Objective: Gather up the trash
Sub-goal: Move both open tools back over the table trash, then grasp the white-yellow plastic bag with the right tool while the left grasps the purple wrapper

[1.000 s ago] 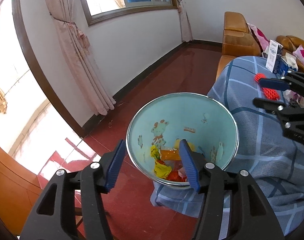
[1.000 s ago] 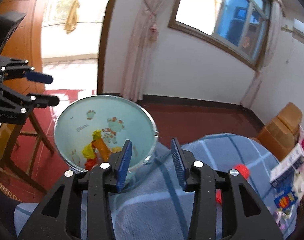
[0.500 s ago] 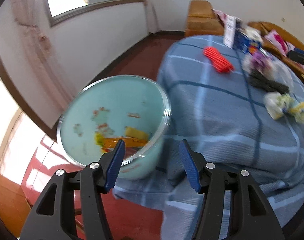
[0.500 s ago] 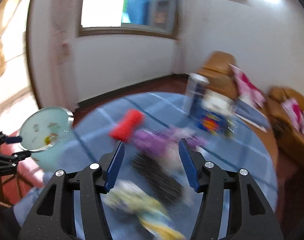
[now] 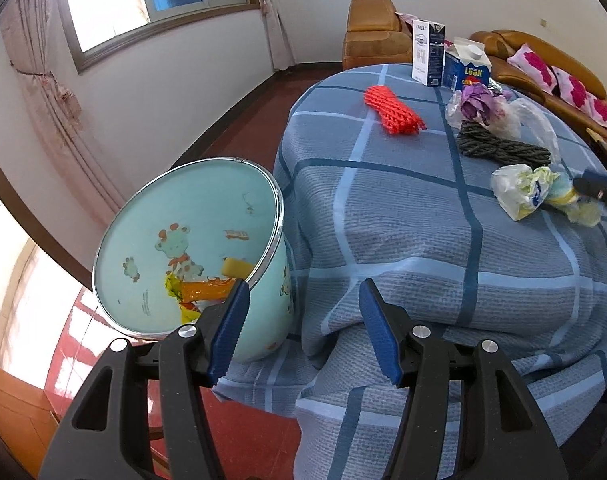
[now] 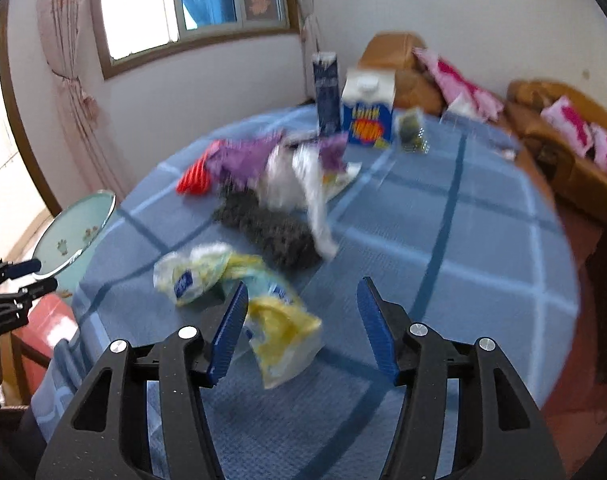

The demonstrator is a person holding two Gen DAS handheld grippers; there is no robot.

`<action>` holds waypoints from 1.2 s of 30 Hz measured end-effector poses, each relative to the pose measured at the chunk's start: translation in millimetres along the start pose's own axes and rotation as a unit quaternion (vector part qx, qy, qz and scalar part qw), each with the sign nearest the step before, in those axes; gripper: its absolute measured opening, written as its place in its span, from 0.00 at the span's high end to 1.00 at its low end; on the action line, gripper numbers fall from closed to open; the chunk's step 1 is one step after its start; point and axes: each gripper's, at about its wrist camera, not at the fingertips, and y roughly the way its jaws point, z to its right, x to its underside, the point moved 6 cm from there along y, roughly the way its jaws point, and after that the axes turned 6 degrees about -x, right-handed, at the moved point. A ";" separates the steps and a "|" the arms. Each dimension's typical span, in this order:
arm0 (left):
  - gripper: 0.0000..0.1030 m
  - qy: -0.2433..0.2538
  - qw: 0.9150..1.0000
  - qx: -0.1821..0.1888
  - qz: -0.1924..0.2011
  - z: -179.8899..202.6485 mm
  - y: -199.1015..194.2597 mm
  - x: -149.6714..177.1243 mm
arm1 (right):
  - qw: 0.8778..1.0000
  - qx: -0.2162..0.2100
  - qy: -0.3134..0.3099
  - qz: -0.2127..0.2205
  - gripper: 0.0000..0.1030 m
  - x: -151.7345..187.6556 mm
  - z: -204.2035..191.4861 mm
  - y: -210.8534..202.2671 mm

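A pale green trash bin (image 5: 191, 248) with cartoon prints stands beside the blue checked table (image 5: 403, 216) and holds orange and yellow scraps. It also shows in the right wrist view (image 6: 77, 232). My left gripper (image 5: 303, 332) is open and empty, low between bin and table edge. My right gripper (image 6: 301, 328) is open and empty above the table, just over a yellow and white plastic wrapper (image 6: 247, 300), which also shows in the left wrist view (image 5: 531, 192). A purple and clear bag (image 6: 287, 164), a grey yarn bundle (image 6: 271, 228) and a red net (image 5: 391, 110) lie further back.
A blue milk carton (image 6: 369, 108) and a tall dark box (image 6: 326, 94) stand at the table's far side. A small jar (image 6: 411, 132) sits beside them. Orange sofas with pink cushions (image 5: 559, 76) line the right wall. Red floor lies left of the table.
Both grippers have swung right from over the bin toward the table. My right gripper has come down closer to the yellow and white wrapper.
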 end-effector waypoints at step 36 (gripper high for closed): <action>0.45 0.041 0.993 0.073 0.087 121.6 -7.7 -120.0 | 0.991 0.086 0.027 0.099 0.78 -39.4 117.7 -62.3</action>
